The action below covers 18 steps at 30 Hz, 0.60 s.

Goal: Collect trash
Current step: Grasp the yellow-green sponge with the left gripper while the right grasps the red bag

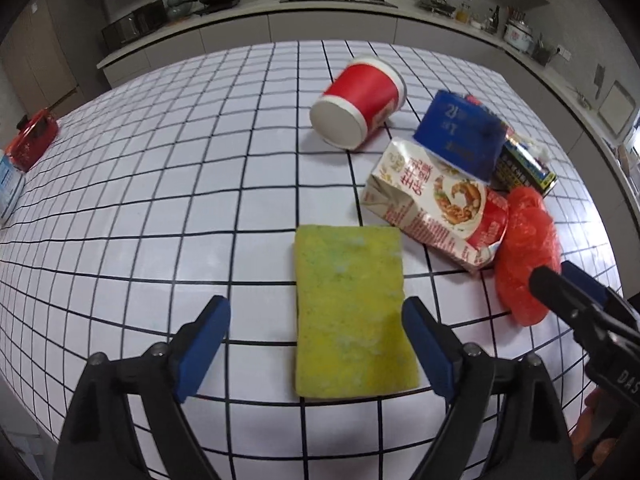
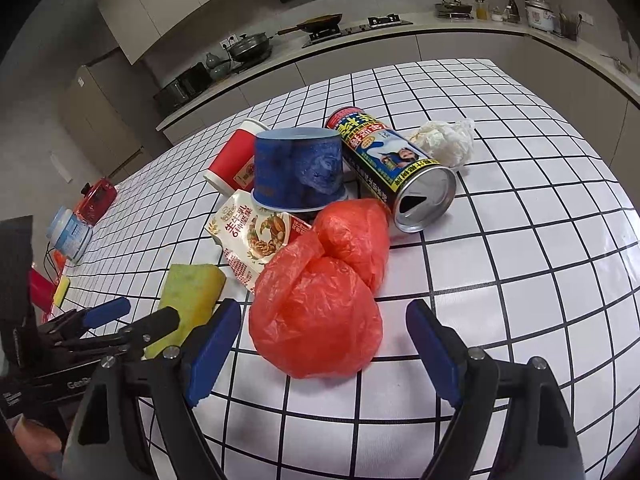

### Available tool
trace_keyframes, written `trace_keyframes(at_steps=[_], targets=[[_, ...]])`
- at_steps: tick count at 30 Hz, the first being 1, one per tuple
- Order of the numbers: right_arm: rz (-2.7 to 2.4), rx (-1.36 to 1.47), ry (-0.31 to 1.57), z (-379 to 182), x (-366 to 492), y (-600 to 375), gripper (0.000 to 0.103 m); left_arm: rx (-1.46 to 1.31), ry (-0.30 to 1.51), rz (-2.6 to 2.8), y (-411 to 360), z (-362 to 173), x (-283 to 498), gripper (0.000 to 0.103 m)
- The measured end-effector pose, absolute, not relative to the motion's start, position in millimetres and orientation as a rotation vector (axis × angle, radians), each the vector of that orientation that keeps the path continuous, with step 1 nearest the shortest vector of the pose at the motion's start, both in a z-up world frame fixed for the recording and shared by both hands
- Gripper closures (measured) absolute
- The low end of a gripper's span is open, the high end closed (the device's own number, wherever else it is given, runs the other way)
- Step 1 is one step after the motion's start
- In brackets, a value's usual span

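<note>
Left gripper (image 1: 316, 350): jaws spread wide and empty, flanking the near half of the yellow sponge (image 1: 348, 312), which lies flat on the grid-patterned table (image 1: 160, 200). Right gripper (image 2: 324, 344): jaws likewise spread and empty, framing the knotted red plastic bag (image 2: 320, 300) without visible contact.

The bag appears to be the item in hand. A sound grasp probably lowers the right gripper so its pads close on the bag's bulging body, squeezing gently, since thin film slips and collapses.

The bag's long axis runs from the near bulge away to its far lobe, which lies close against the tipped can (image 2: 394, 172). The sponge's long axis points away from the left gripper, toward the crushed carton (image 1: 432, 208).
</note>
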State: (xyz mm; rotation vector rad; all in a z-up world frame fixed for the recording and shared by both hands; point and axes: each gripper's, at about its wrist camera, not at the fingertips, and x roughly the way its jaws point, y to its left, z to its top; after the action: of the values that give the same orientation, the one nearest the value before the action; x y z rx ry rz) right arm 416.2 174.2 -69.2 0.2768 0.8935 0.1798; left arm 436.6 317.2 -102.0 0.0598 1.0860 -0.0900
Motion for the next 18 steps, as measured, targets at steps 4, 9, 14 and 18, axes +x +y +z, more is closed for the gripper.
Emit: trace_keyframes(at_steps=[4,9,14,18], targets=[[0.17,0.281,0.898,-71,416,171,0.017,0.085,1.095,-0.112,305,-115,442,0.014],[0.16,0.279,0.902,-73,416,170,0.017,0.063,1.068,-0.137,305,-126,443,0.045],[0.148,0.279,0.902,-75,418,169,0.017,-0.014,1.066,-0.143,321,-122,443,0.065],[0.147,0.27,0.906,-76,420,172,0.017,-0.072,1.035,-0.163,330,-108,436,0.072]])
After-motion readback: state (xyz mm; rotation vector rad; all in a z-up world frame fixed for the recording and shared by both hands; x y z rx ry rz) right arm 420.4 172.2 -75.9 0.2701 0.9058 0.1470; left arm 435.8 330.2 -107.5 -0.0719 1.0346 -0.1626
